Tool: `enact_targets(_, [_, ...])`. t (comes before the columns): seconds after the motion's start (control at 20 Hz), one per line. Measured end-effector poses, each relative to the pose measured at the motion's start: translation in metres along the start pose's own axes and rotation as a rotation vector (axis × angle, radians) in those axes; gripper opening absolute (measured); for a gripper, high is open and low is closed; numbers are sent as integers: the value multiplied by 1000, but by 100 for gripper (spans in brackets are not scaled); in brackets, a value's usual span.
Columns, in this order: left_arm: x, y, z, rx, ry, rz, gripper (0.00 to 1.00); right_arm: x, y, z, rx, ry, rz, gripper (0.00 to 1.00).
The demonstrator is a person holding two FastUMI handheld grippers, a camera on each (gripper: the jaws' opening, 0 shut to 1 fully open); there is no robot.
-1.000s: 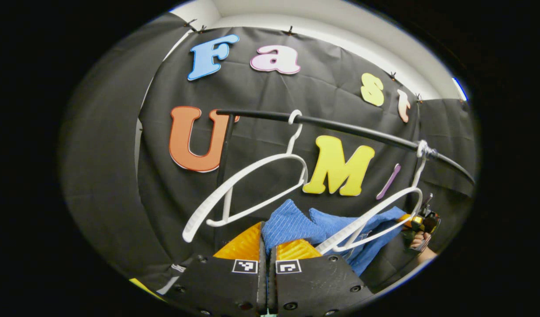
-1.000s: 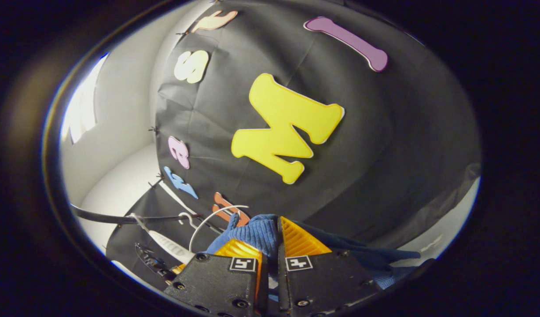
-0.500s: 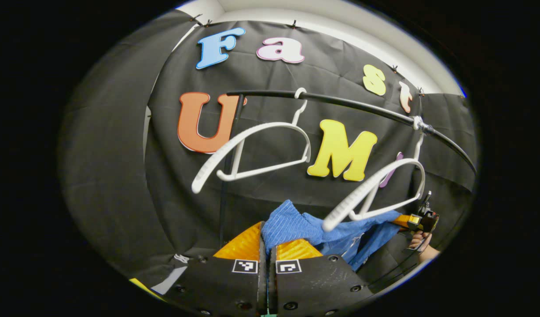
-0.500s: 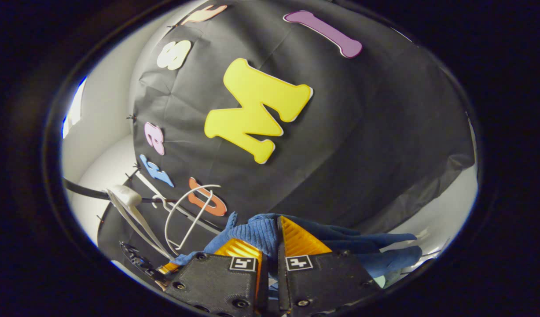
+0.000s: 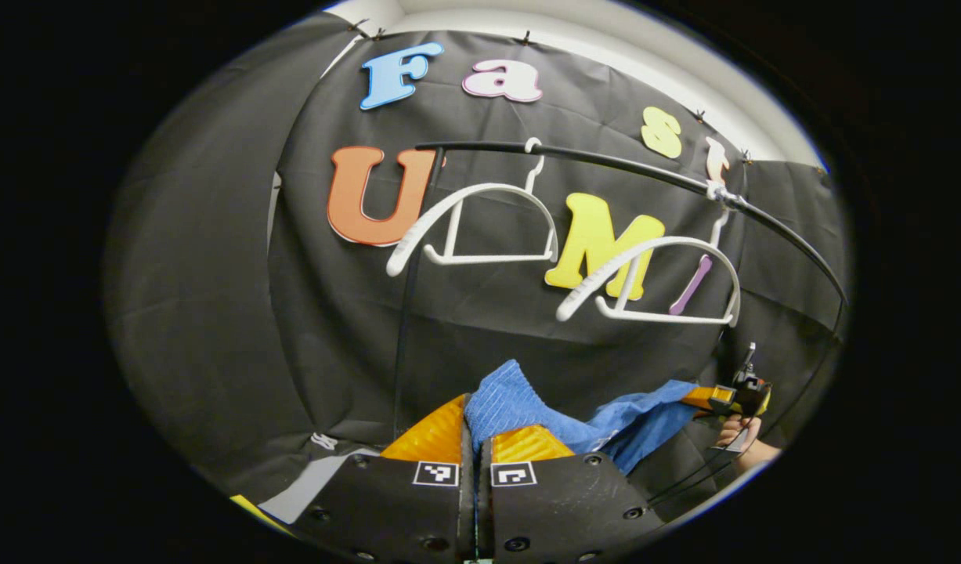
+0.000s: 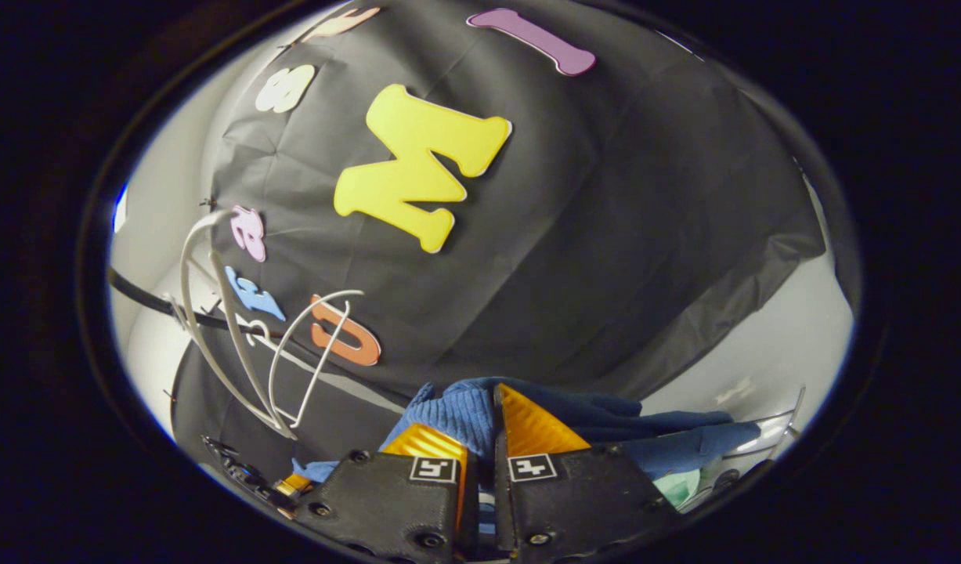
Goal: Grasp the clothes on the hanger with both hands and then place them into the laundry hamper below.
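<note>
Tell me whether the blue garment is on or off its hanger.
Off. The blue garment is stretched between both grippers, below the two bare white hangers on the rail.

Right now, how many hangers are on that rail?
2. In the left gripper view, one bare hanger hangs near the rail's left end, the other farther right, lower. Both are empty; the blue garment is off them. More may be hidden.
</note>
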State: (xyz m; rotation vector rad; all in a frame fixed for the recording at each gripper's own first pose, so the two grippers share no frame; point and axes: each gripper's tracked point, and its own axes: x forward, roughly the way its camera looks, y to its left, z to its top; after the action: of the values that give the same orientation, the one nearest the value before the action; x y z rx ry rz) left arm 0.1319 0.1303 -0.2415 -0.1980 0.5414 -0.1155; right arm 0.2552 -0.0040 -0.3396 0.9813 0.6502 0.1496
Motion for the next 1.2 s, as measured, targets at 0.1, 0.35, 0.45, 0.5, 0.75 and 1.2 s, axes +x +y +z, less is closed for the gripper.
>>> enact_targets(0.1, [-9, -6, -2, 18, -3, -15, 1, -9, 6, -21, -14, 12, -3, 11])
enact_targets(0.35, [-35, -34, 3, 56, -35, -104, 1, -32, 46, -67, -103, 36, 11, 11])
enact_targets(0.45, [-44, -47, 8, 79, -51, -148, 1, -44, 70, -83, -133, 29, 32, 11])
enact_targets(0.5, [-48, -52, 9, 87, -56, -169, 1, -51, 82, -91, -148, 25, 42, 11])
enact_targets(0.75, [-63, -81, 11, 101, -72, -267, 1, -72, 141, -133, -212, 4, 96, 11])
enact_targets(1.2, [-85, -126, 36, 60, -116, -374, 1, -93, 220, -181, -194, 3, 205, 11])
